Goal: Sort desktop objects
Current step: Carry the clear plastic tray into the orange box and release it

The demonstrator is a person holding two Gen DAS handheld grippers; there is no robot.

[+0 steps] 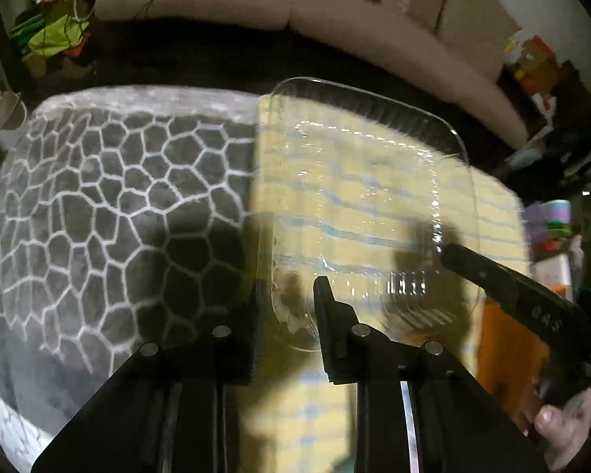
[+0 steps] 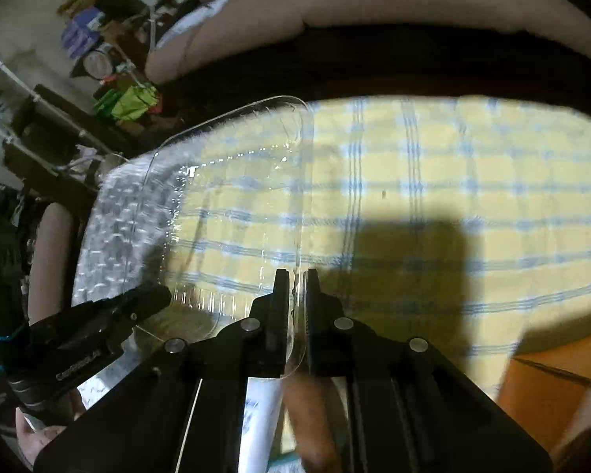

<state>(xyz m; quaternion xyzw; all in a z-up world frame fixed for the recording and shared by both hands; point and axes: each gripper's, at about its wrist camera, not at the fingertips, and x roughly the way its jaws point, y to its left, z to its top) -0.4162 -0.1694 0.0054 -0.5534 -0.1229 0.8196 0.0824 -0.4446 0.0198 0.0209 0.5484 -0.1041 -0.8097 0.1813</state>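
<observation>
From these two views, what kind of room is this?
Probably a home living room: a beige sofa stands behind the table, a yellow checked cloth covers it, and household clutter fills the corner.

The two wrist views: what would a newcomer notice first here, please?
First, the clear plastic tray in the middle, lying on the yellow checked cloth. Both grippers hold its near side: the right gripper is shut on its right rim, and the left gripper straddles its left near corner. To the left of the cloth, a grey blanket with a white web pattern catches the eye.
</observation>
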